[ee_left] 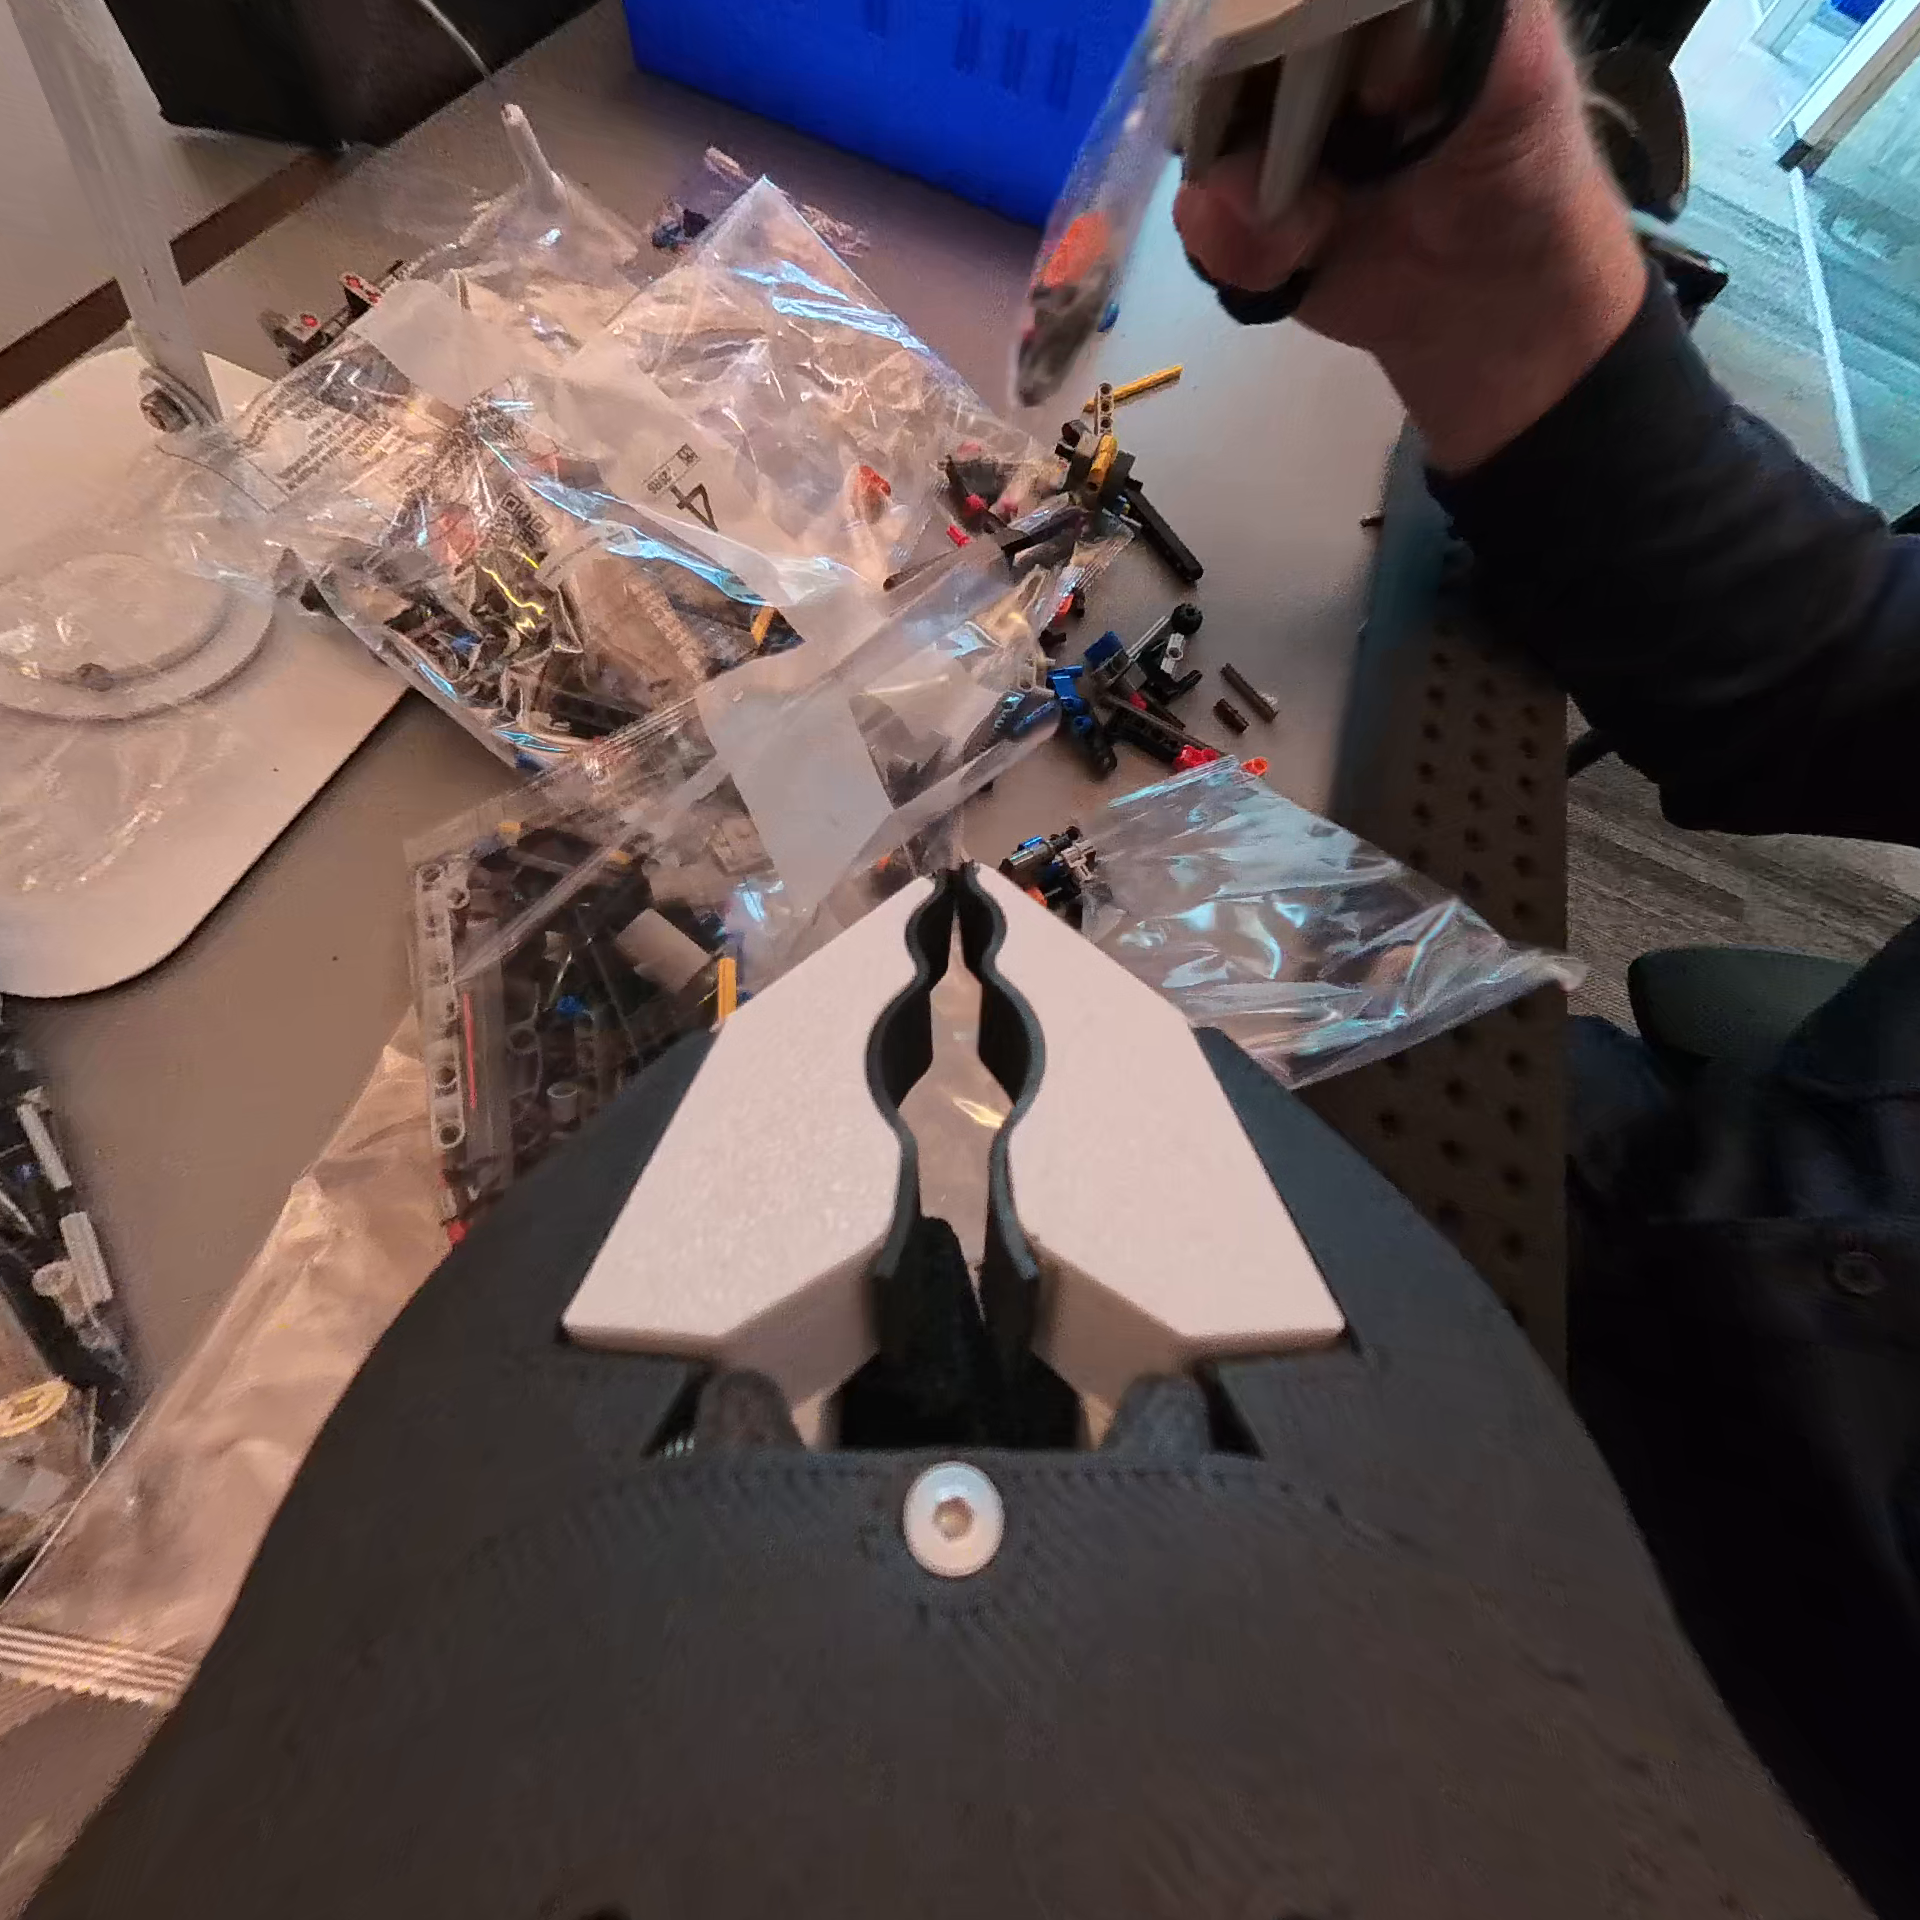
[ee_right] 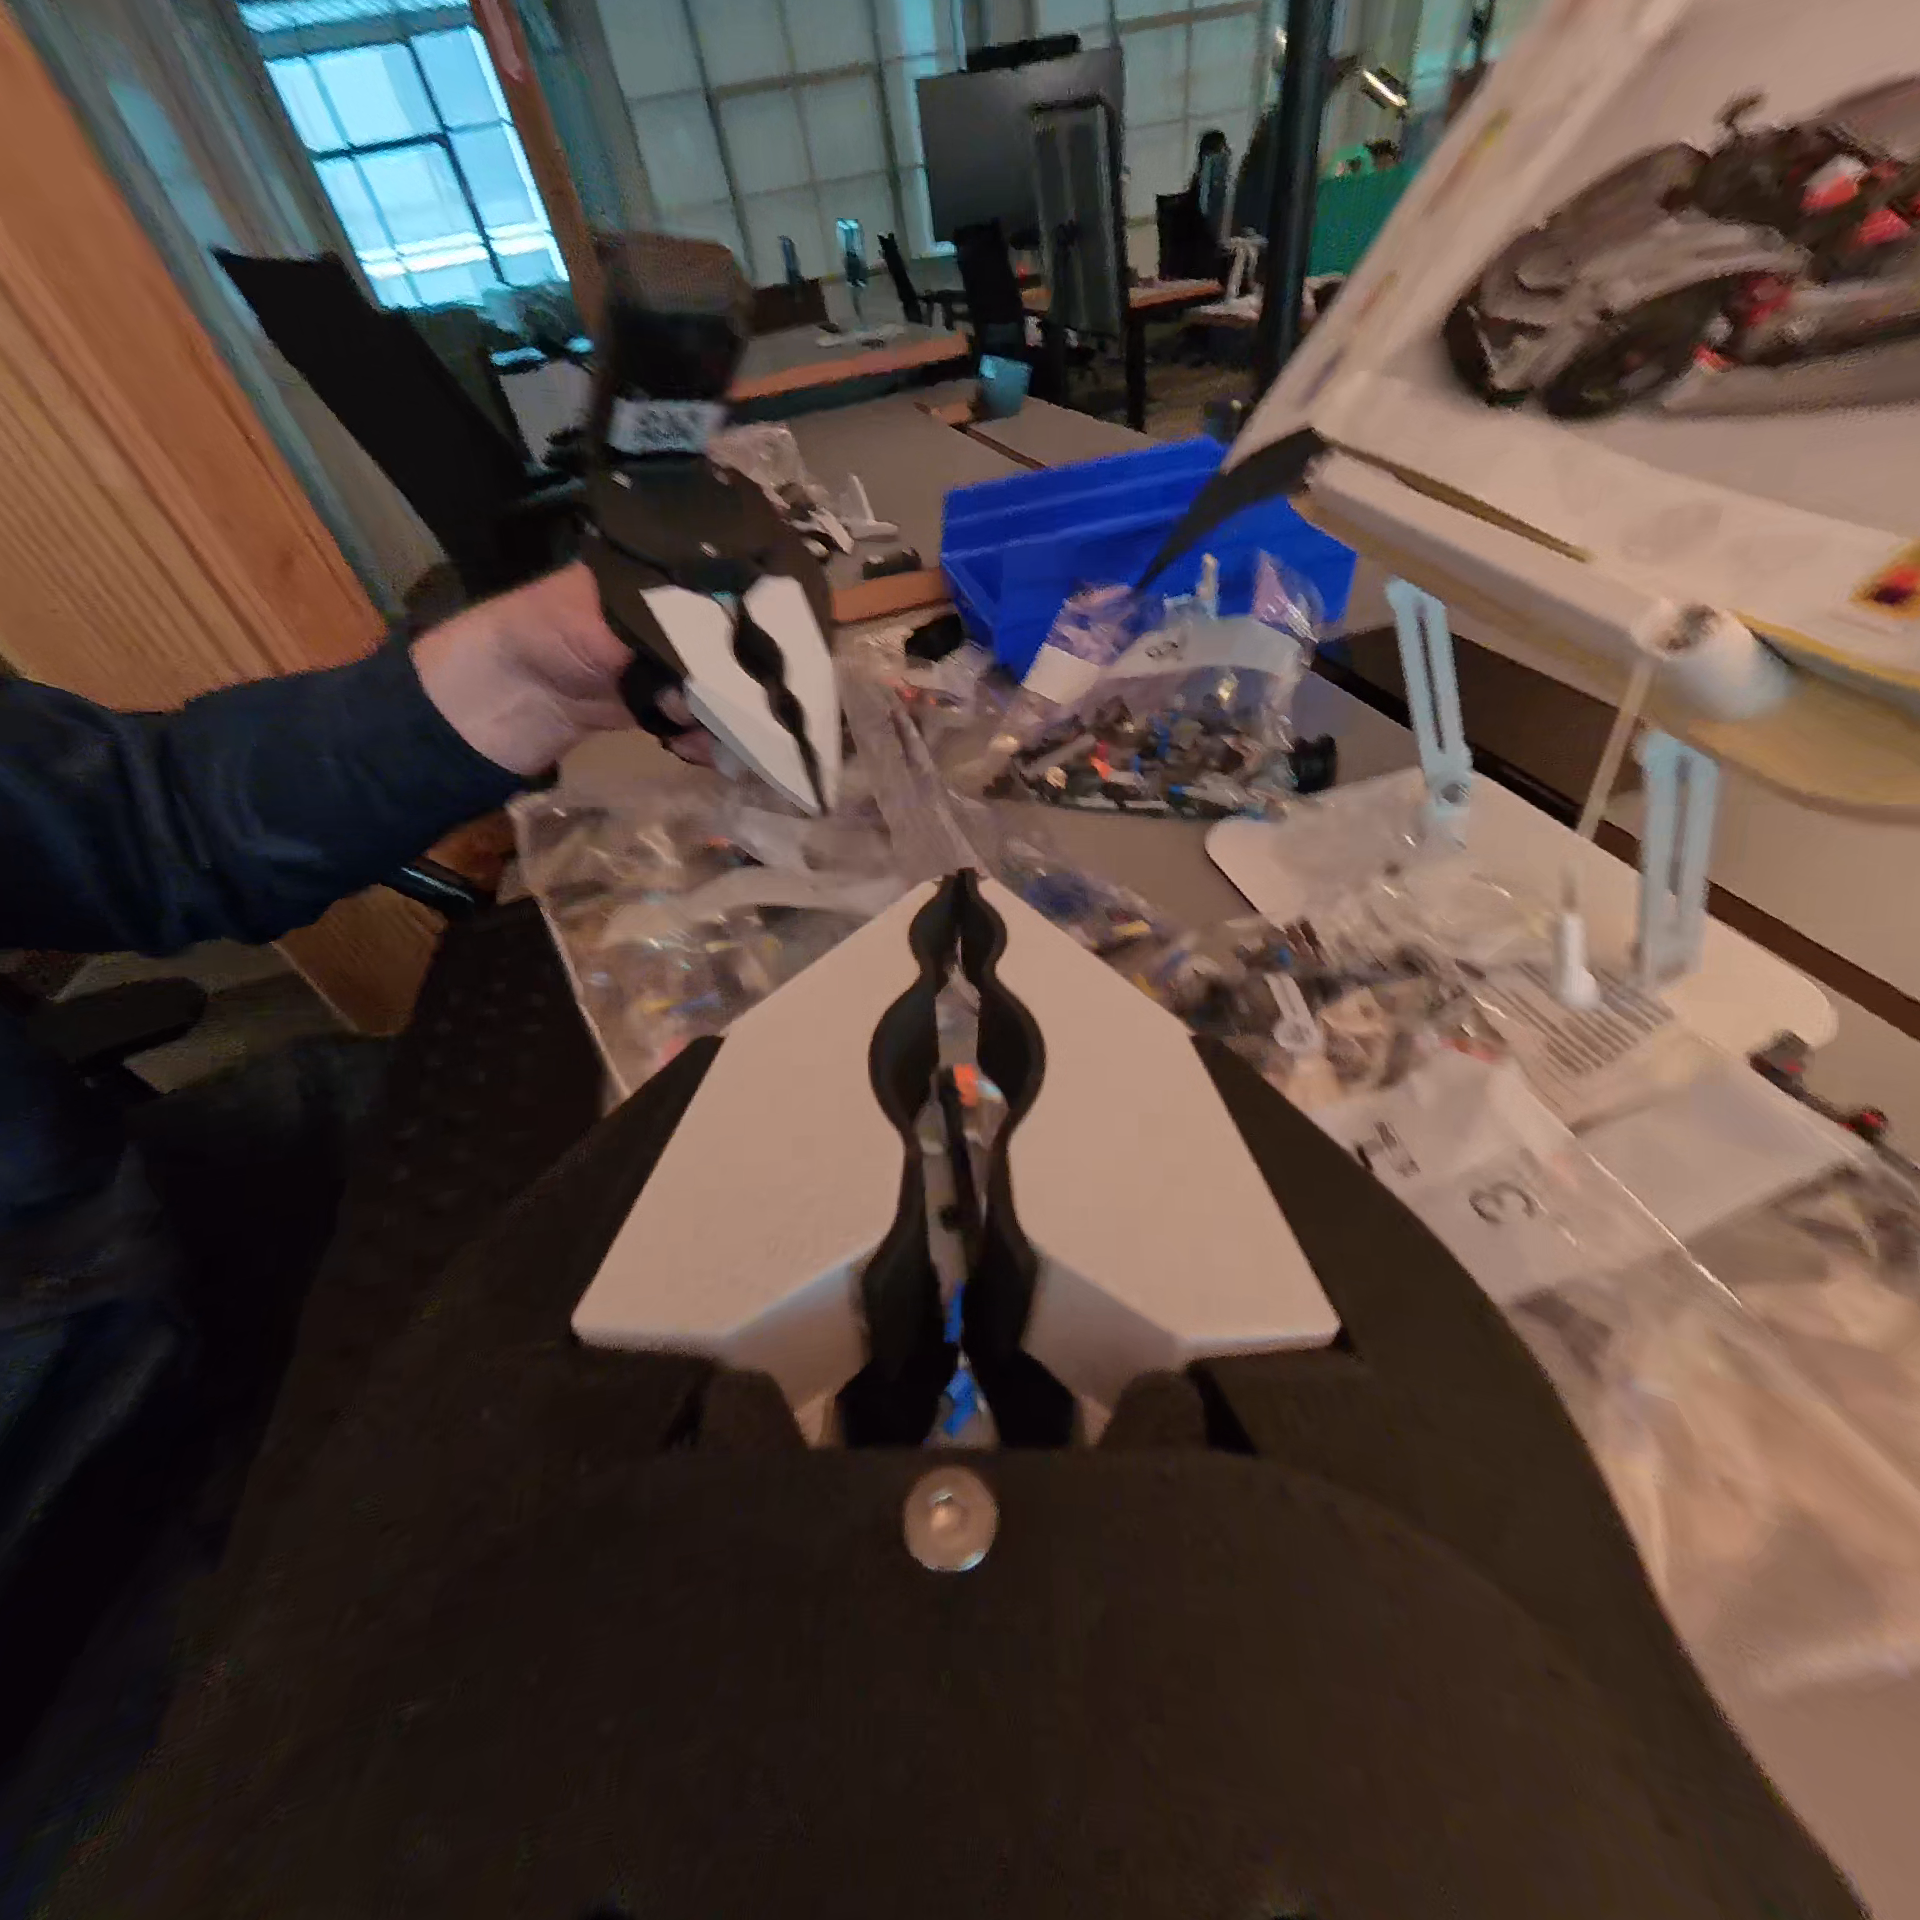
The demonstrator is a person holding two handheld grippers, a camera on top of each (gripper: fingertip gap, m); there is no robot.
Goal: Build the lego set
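Clear bags [ee_left: 582, 540] hold black, blue, red pieces — blue bin [ee_left: 883, 94], grey table [ee_left: 1247, 343].

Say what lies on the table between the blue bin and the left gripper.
In the left wrist view, clear bags of Lego pieces fill the stretch from the blue bin to the left gripper, with loose pieces beside them.

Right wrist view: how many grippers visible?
2. The right gripper fills the bottom centre, shut on a bag of pieces; the left gripper is at left, shut, held in a hand.
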